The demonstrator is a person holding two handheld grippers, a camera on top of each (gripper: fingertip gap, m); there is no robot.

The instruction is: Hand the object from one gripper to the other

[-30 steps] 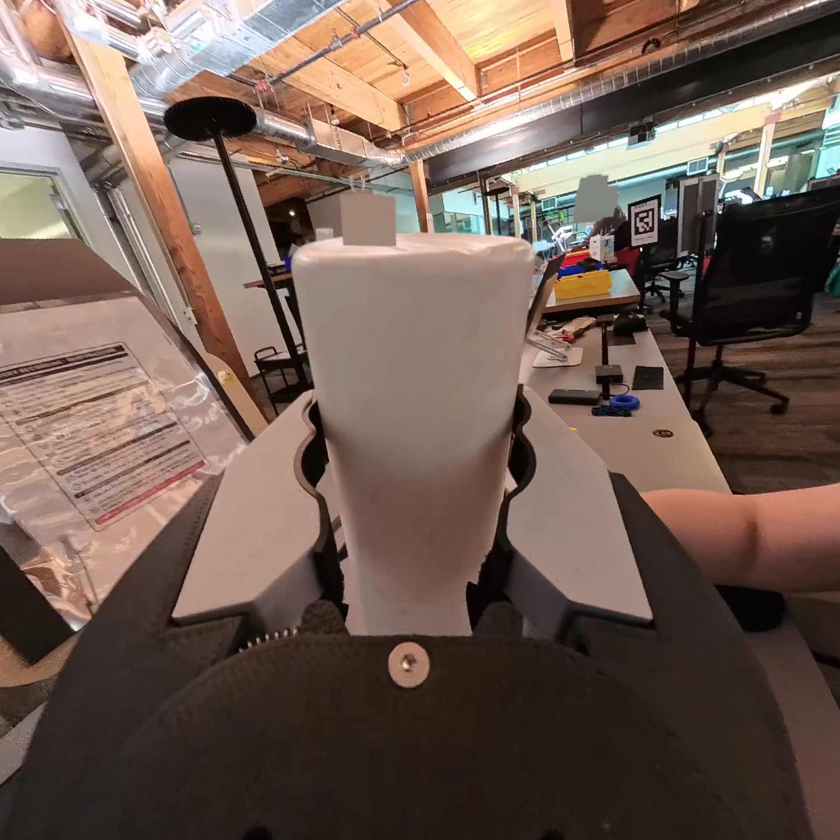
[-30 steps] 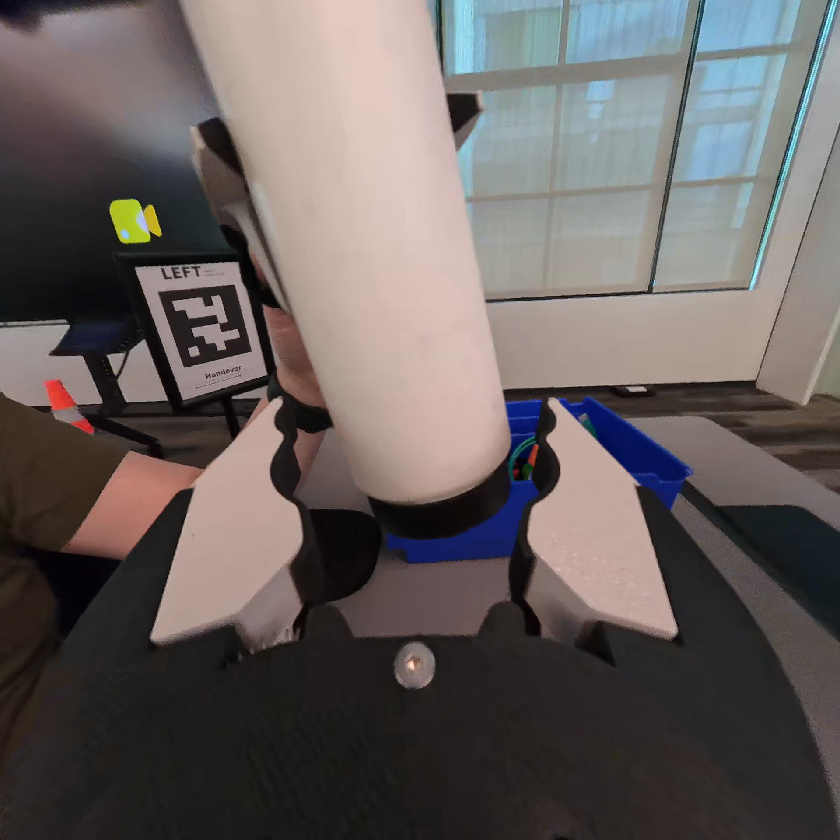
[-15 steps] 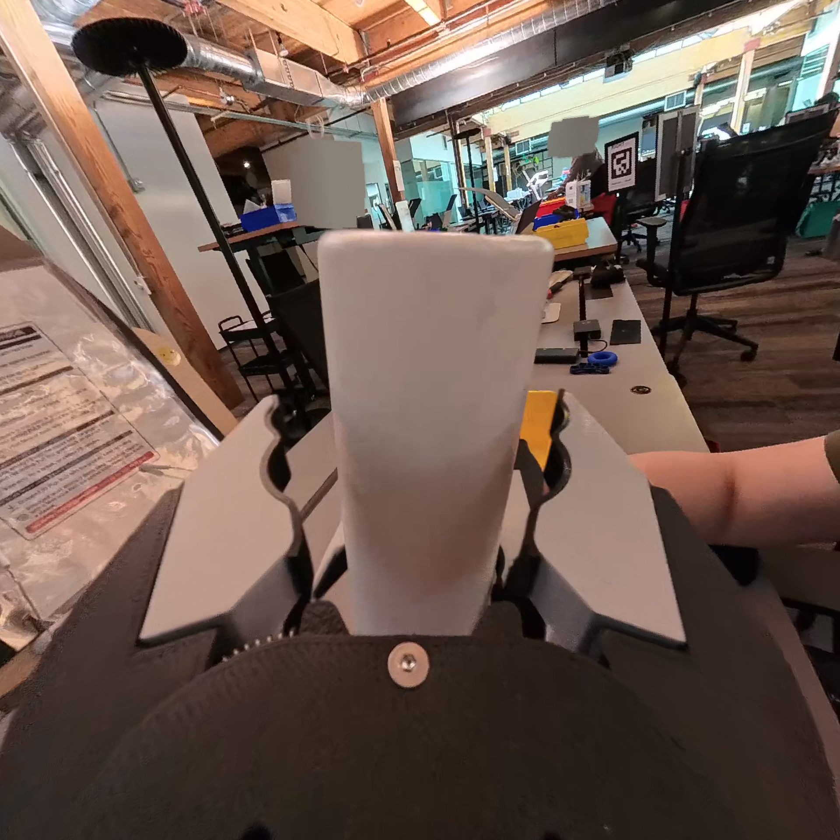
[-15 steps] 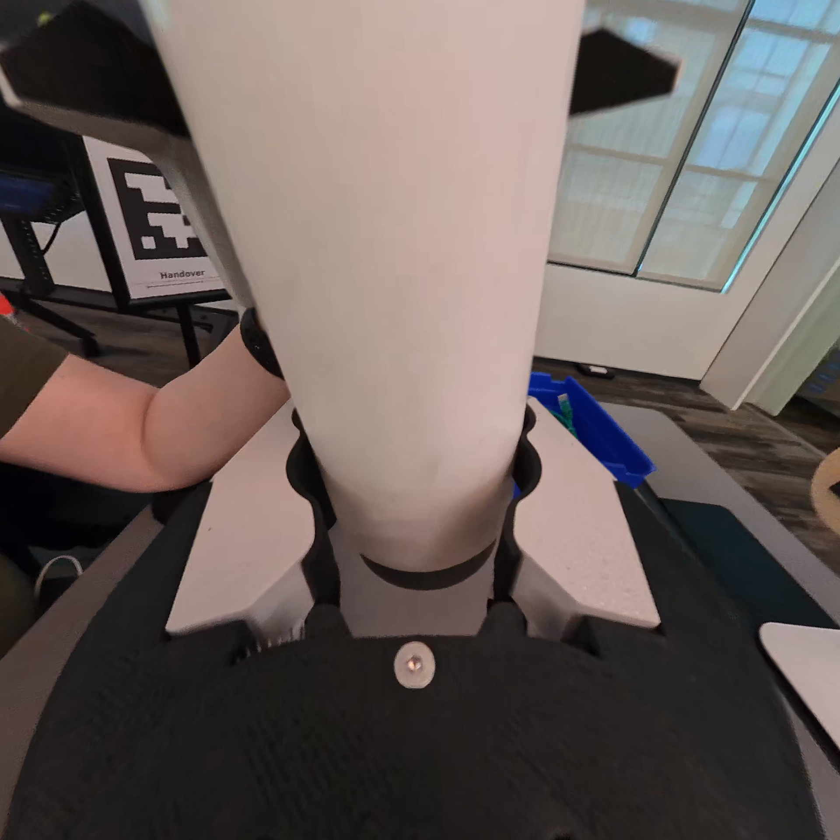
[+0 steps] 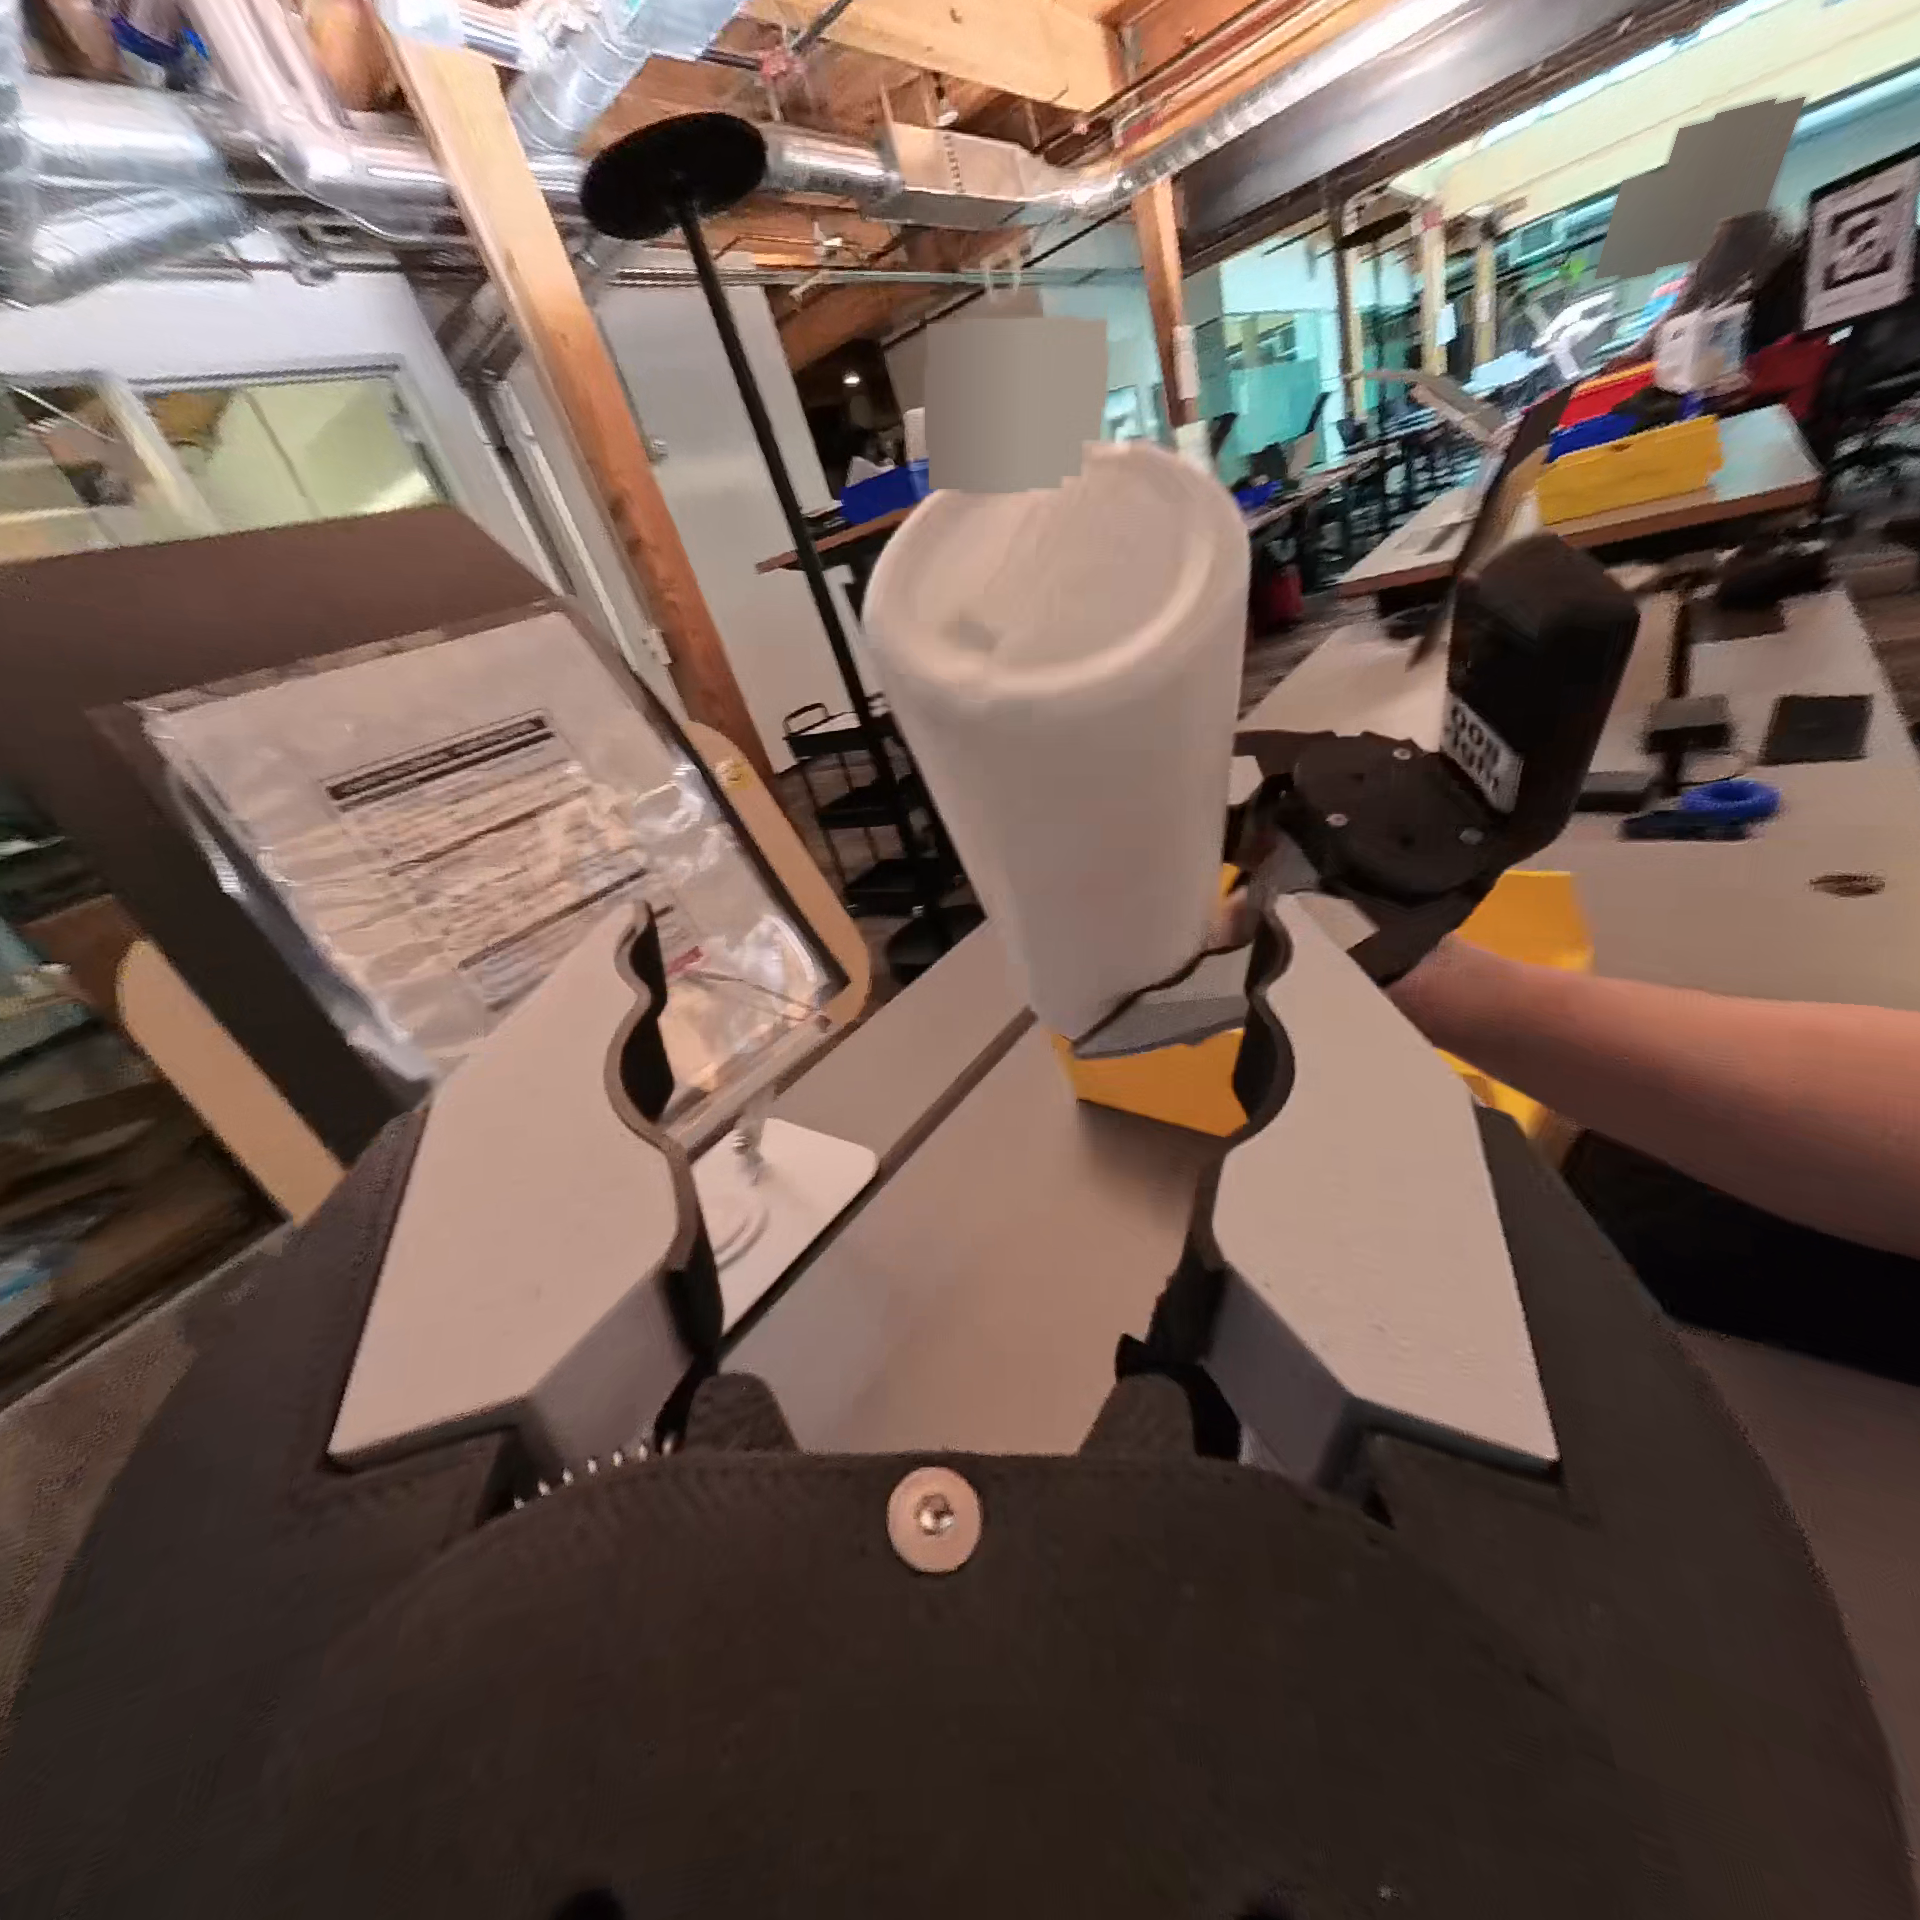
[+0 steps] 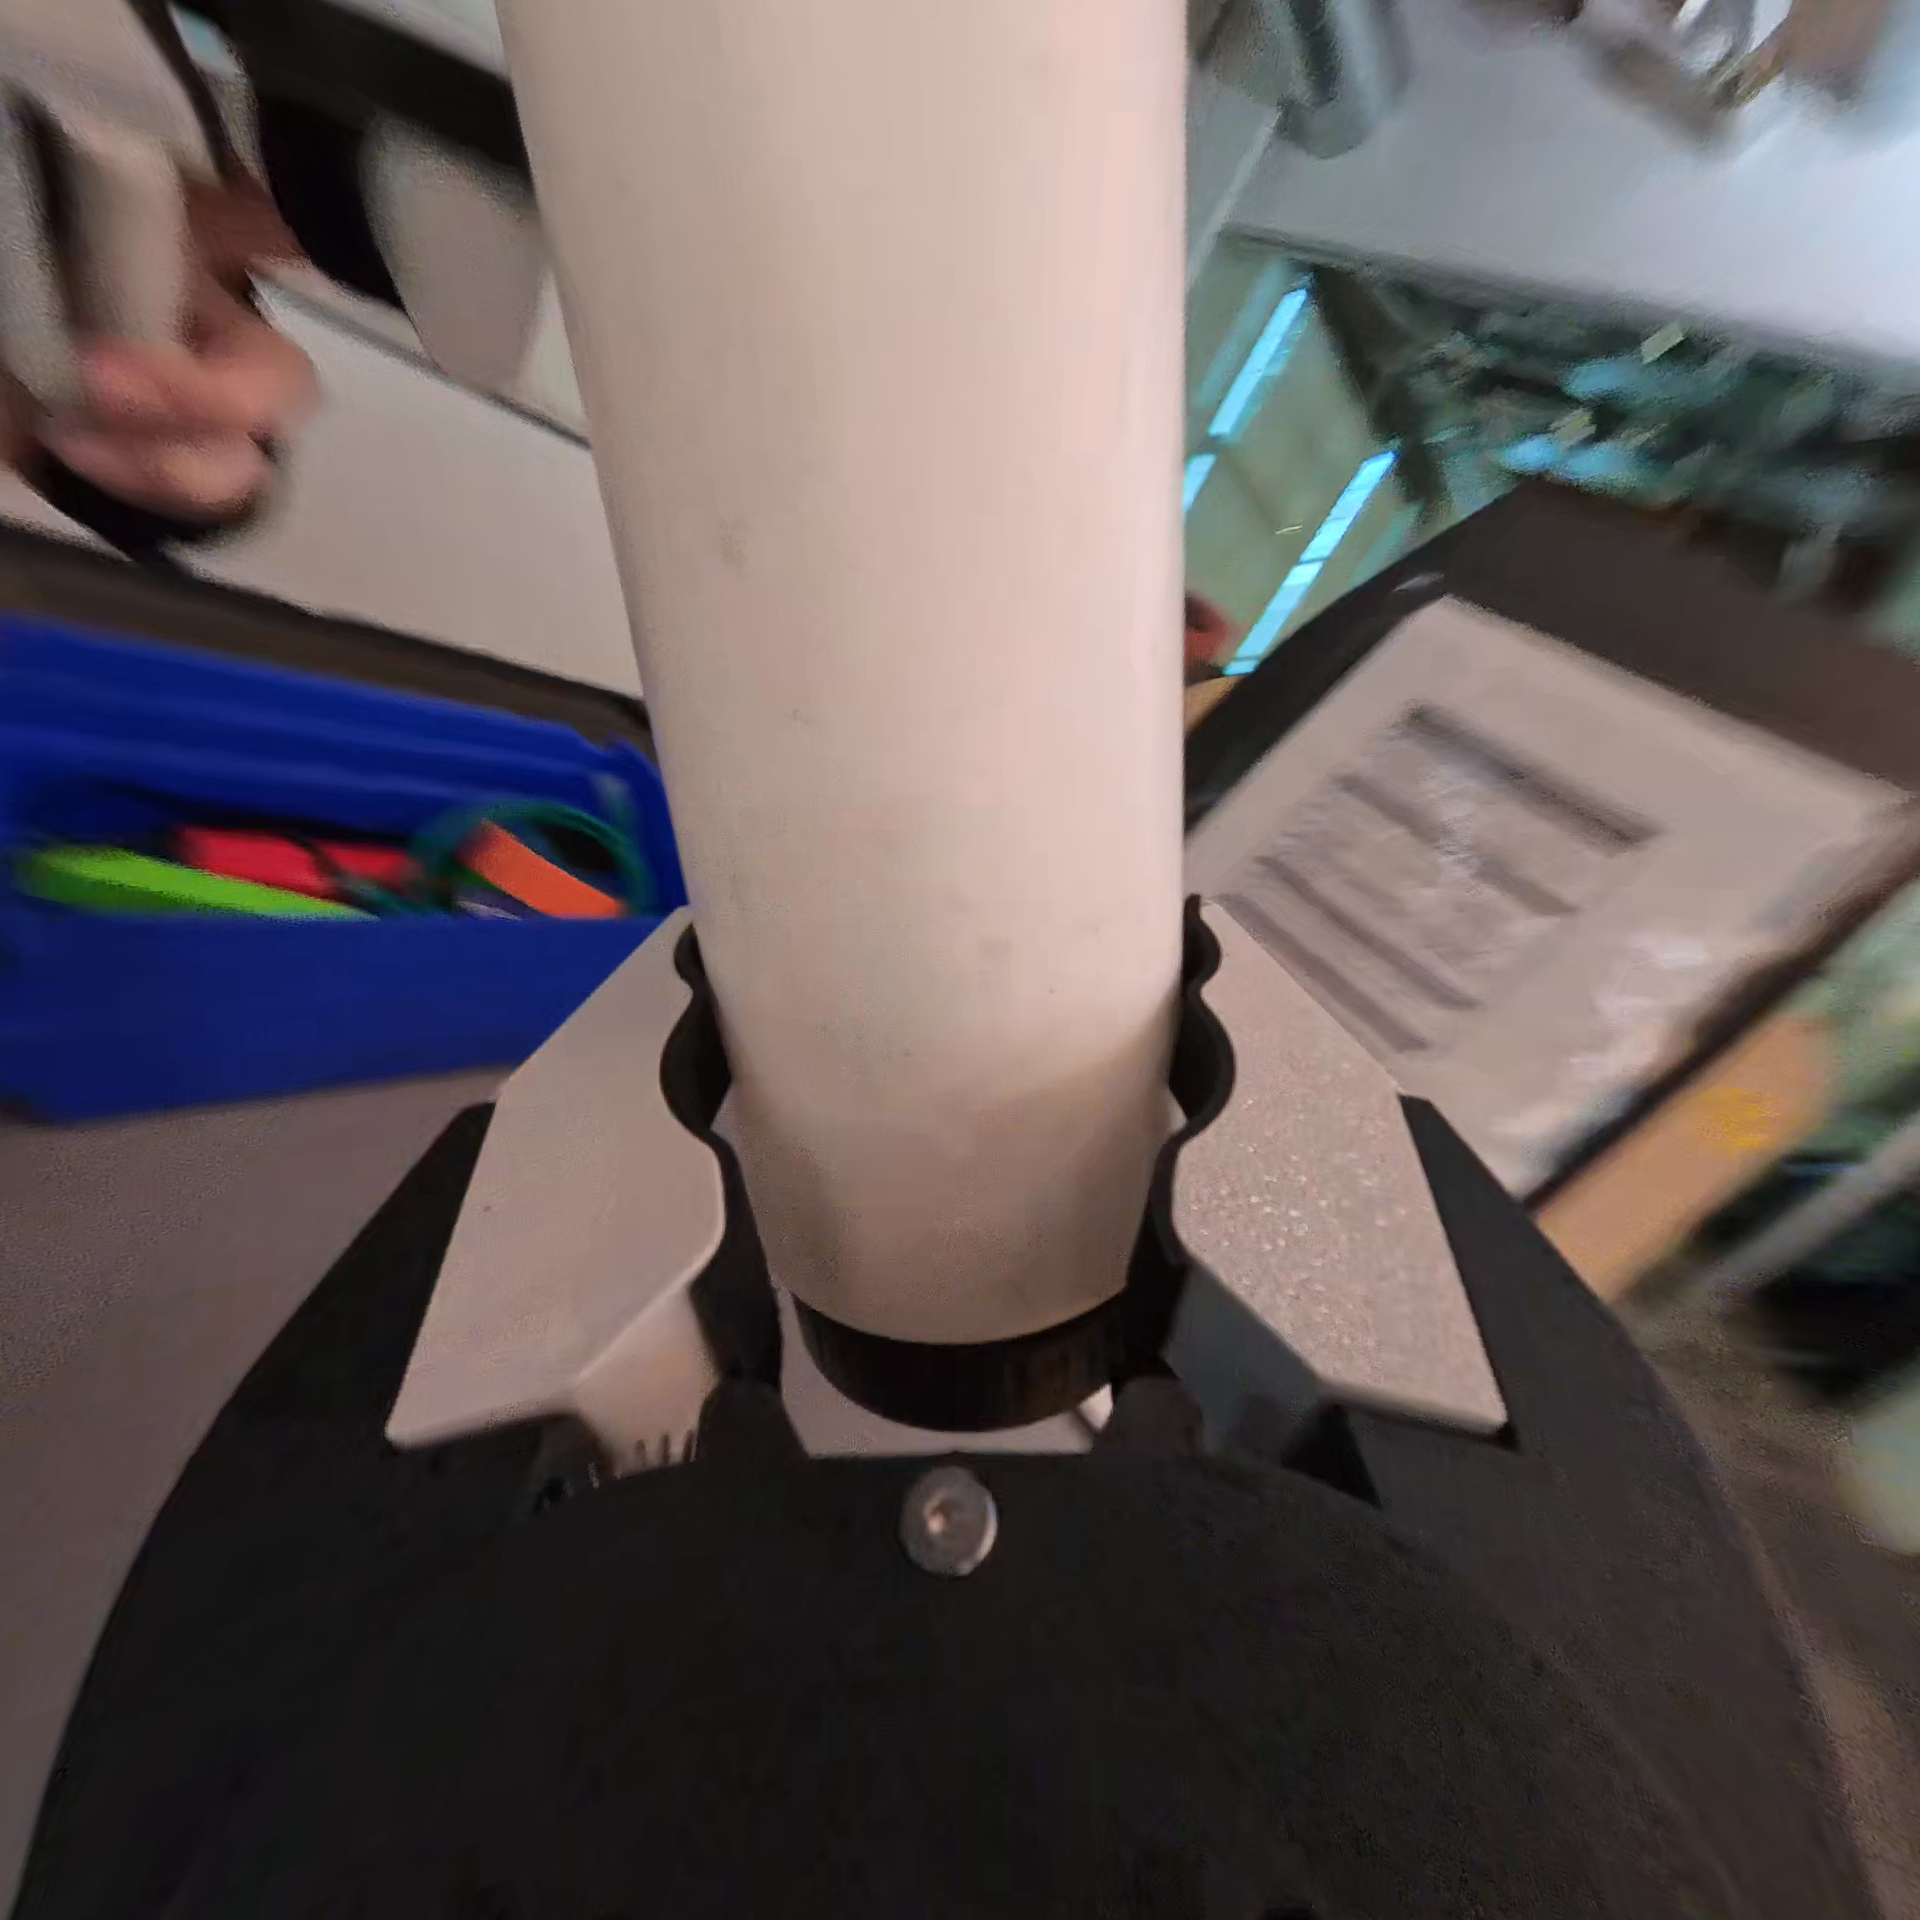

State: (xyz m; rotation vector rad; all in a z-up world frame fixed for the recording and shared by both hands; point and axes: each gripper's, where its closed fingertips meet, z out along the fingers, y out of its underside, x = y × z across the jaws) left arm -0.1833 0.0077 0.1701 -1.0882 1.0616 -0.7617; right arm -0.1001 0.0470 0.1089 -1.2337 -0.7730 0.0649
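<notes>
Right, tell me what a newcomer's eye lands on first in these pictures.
The white tube fills the middle of the right wrist view, clamped near its black-capped end in the right gripper. In the left wrist view the left gripper has its jaws wide apart and empty, with the tube beyond them. A blue bin of bright items sits left of the tube.

The tube (image 6: 894,675) is plain white with a black band at its base. Both tongs, left (image 5: 951,1049) and right (image 6: 940,1049), have pale grey fingers on black bodies. A bright blue bin (image 6: 260,997) holds green, red and orange bits; a yellow bin (image 5: 1153,1086) sits on the grey surface (image 5: 935,1226).
</notes>
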